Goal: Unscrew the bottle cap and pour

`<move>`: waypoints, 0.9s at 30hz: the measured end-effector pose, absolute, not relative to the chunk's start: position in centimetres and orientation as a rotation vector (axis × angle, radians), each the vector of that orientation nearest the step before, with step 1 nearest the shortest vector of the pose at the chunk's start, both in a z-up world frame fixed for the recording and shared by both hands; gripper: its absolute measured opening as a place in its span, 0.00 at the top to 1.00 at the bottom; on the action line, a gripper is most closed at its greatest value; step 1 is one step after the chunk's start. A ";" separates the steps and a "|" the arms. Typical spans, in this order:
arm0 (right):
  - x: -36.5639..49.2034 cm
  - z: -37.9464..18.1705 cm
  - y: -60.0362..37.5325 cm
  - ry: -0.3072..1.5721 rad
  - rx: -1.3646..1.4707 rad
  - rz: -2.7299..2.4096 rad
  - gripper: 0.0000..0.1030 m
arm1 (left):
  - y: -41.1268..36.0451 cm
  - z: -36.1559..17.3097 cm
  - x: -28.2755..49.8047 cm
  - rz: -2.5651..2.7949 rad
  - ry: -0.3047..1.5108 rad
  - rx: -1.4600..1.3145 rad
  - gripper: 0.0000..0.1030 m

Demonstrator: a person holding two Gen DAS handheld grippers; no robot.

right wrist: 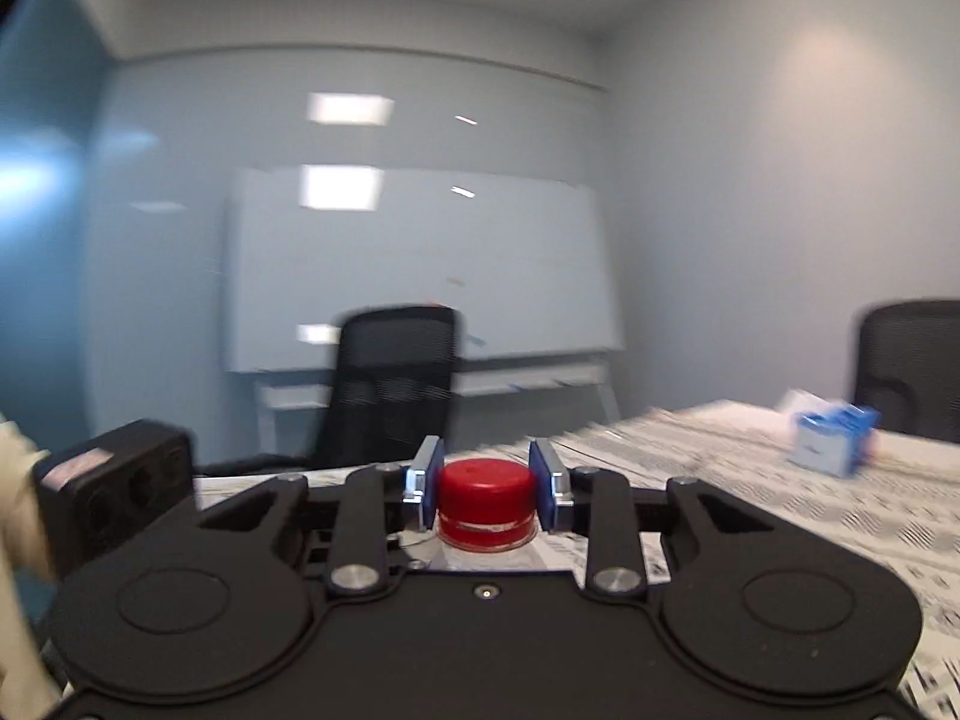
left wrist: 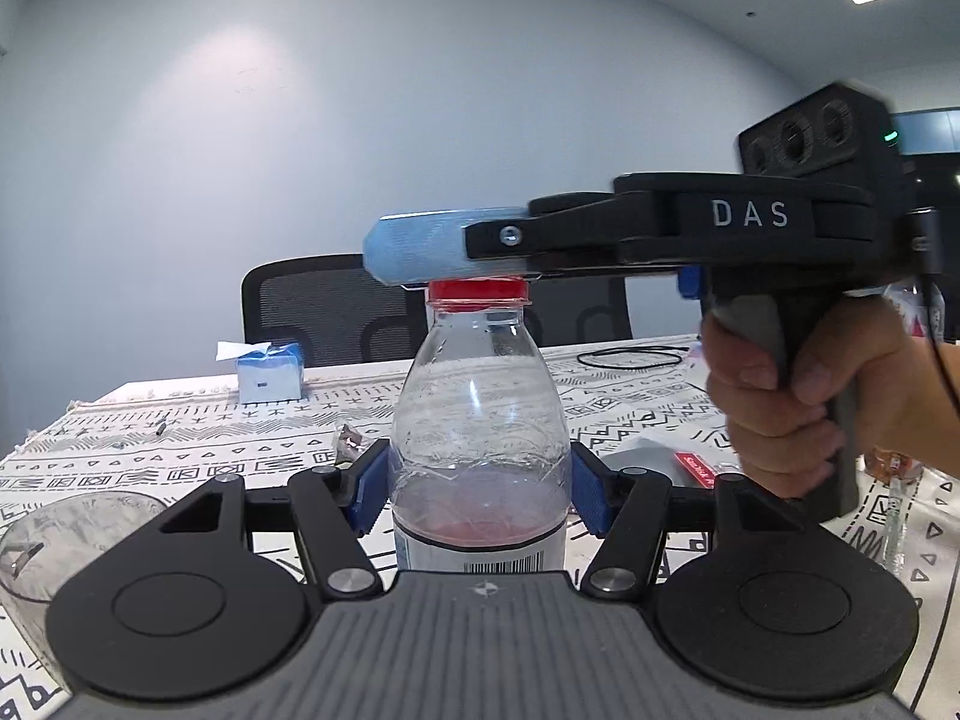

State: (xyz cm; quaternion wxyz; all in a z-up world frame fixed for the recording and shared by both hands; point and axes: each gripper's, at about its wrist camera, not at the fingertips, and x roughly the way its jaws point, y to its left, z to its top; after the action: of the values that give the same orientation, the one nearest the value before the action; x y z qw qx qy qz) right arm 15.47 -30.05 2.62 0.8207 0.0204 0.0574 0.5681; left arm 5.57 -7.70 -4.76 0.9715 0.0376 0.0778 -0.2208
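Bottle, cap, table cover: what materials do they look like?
Bottle: thin clear plastic, glossy, see-through with creased walls. Cap: red opaque plastic, smooth with a slight sheen. Table cover: probably woven cloth, matte, printed black patterns, frayed edge.

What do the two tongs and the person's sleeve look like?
Both tongs are black, with round discs, silver bolts and blue ribbed pads. The right one bears white letters "DAS", a pistol handle and a black cable. The sleeve is cream.
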 end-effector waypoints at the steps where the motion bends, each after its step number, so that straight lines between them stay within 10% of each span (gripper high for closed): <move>1: 16.0 2.6 -30.3 0.131 0.059 1.234 0.68 | -7.6 -4.8 5.5 -0.446 0.157 0.073 0.44; 14: 8.3 6.1 -23.8 0.202 -0.056 0.566 0.45 | -8.2 -4.8 5.0 -0.409 0.151 0.101 0.43; 16: 8.4 5.8 -23.4 0.229 -0.049 0.543 0.48 | -8.2 -4.8 5.0 -0.411 0.150 0.103 0.43; 17: 8.5 5.7 -23.1 0.228 -0.061 0.539 0.69 | -8.2 -4.8 5.0 -0.410 0.150 0.103 0.43; 27: 12.7 4.8 -26.7 0.182 -0.079 0.947 0.69 | -7.6 -4.7 5.4 -0.433 0.160 0.064 0.44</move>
State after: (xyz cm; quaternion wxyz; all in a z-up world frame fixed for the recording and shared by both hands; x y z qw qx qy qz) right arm 12.65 -26.69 4.77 0.8853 -0.0378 0.0877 0.4551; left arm 5.38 -7.63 -4.72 0.9730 0.0317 0.0792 -0.2144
